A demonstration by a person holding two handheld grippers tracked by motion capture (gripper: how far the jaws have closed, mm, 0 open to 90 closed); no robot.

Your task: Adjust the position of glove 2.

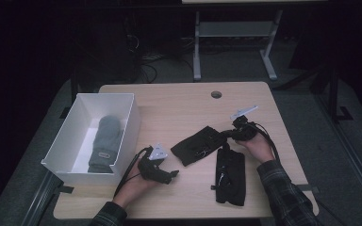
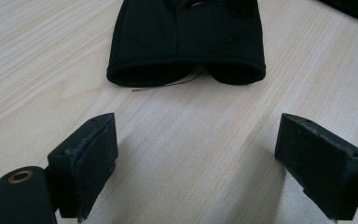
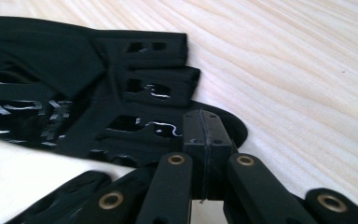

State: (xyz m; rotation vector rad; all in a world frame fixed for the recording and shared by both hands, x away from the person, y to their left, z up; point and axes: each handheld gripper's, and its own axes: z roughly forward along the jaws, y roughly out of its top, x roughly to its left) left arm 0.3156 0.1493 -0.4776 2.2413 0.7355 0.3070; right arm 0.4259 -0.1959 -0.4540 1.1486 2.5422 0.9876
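Two black gloves lie on the wooden table (image 1: 179,113). One glove (image 1: 200,143) lies slanted at mid-table, the other glove (image 1: 230,176) lies lengthwise near the front edge. My left gripper (image 1: 172,175) stands open just left of the slanted glove. In the left gripper view its jaws (image 2: 196,158) are wide apart, facing the glove's cuff (image 2: 186,42) with bare wood between them. My right gripper (image 1: 228,135) is at that glove's finger end. In the right gripper view its jaws (image 3: 203,135) are pressed together over a fingertip of the glove (image 3: 74,93), and no fabric is visible between them.
A white open box (image 1: 122,141) stands at the table's left with a grey mitten (image 1: 106,141) inside. A round cable hole (image 1: 216,94) sits near the far edge. Beyond the table stand metal desk legs on a dark floor.
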